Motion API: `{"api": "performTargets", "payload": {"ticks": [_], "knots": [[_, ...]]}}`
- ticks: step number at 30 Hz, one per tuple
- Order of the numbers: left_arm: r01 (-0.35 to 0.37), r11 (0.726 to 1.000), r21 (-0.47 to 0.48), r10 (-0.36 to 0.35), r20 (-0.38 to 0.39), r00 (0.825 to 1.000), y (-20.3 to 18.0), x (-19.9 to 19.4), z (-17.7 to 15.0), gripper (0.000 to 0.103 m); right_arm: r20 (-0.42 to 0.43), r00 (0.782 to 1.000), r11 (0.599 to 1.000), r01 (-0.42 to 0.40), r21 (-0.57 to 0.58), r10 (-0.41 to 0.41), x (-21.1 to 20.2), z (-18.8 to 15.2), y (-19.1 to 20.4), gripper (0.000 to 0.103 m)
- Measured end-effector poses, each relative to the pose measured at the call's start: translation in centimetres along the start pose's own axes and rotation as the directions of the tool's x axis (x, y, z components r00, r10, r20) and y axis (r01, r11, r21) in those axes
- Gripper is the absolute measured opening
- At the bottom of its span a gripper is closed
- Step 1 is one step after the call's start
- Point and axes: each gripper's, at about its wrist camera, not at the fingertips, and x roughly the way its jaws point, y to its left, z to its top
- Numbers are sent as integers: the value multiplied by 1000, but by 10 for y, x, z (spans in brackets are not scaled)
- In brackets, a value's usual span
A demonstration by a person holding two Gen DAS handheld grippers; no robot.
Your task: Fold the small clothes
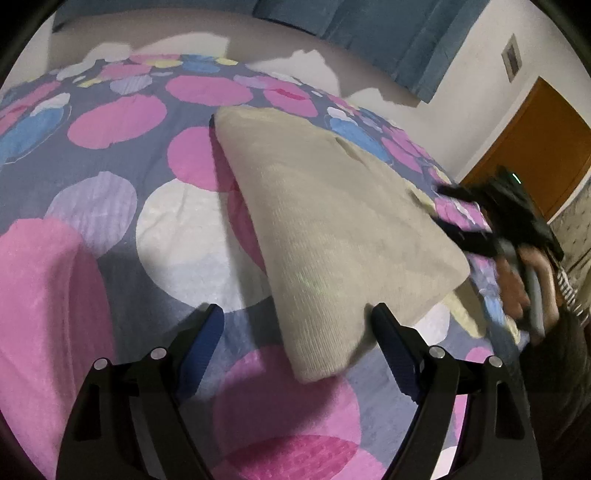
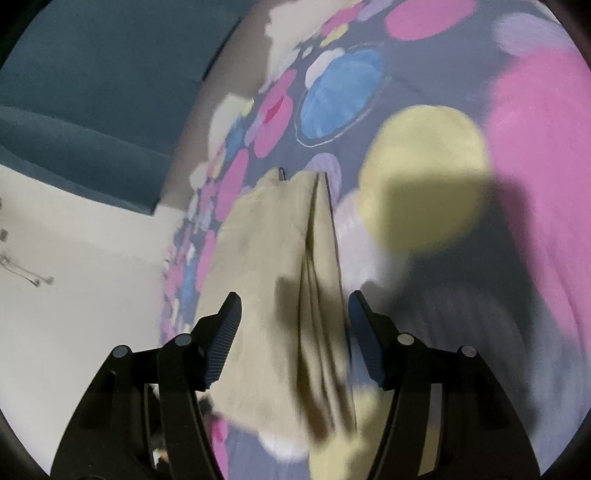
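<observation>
A folded beige knit garment point(image 1: 332, 229) lies on a bedspread with pink, blue and white circles point(image 1: 122, 155). My left gripper point(image 1: 297, 325) is open, its jaws wide apart just above the garment's near corner, holding nothing. In the right wrist view the same beige garment point(image 2: 280, 280) shows as stacked folded layers running between the open jaws of my right gripper point(image 2: 293, 310), which grips nothing. The right gripper, blurred, also shows in the left wrist view point(image 1: 480, 221) at the garment's right edge, held by a hand.
A pink fleece cloth point(image 1: 40, 317) lies at the left on the bed, also in the right wrist view point(image 2: 539, 206). Blue curtains point(image 1: 388, 33) hang behind the bed. A wooden door point(image 1: 535, 147) is at the right. The bed's edge point(image 2: 177, 266) drops to a pale floor.
</observation>
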Motion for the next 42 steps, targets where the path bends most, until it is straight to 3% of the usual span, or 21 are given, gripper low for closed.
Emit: {"api": "performTargets", "payload": {"ticks": [2,5,7,8,10,13,16,19,22,24,27,28,30,36,42], "knots": [[13,1000,-11,-13,-4,1000,3,0,1,81,-17,1000,1000,14,22,-13,21,19,-4,60],[26,1000,-15,-26,-7,1000,5,3,3,81,-33,999,999,-32,33,33,41,35,-6,59],[22,1000,-7,-22,-11,1000,3,4,4,81,-52,999,1000,-5,-3,5,51,41,-1,42],[20,1000,-1,-20,-9,1000,1,3,4,82,-64,997,999,29,-19,-31,55,42,-3,13],[16,1000,2,-16,-12,1000,0,3,3,82,-43,999,1000,18,15,-18,56,45,-15,13],[14,1000,8,-14,-11,1000,0,2,3,82,-10,998,993,-69,94,70,47,44,-36,8],[25,1000,-1,-25,-9,1000,0,2,4,82,5,991,984,-131,120,132,41,42,-43,9],[58,998,-21,-57,13,998,4,-7,4,82,9,984,975,-176,138,177,31,38,-44,21],[150,986,-74,-142,101,985,14,-26,8,82,0,976,967,-215,133,217,22,32,-43,37],[206,968,-143,-186,139,973,28,-31,13,83,-18,976,969,-216,119,219,21,32,-38,45],[255,931,-261,-243,80,967,48,-15,26,83,-52,977,976,-200,83,204,21,32,-30,52],[262,920,-293,-256,59,965,55,-7,32,83,-57,978,977,-197,80,202,22,32,-28,53],[239,923,-302,-244,21,970,64,9,45,83,-72,977,978,-198,73,203,27,33,-26,53],[274,921,-278,-297,-43,954,71,54,96,83,-100,973,978,-207,36,210,43,38,-17,53],[297,925,-239,-305,4,952,71,78,120,83,-126,958,965,-261,4,259,60,47,-9,53]]}}
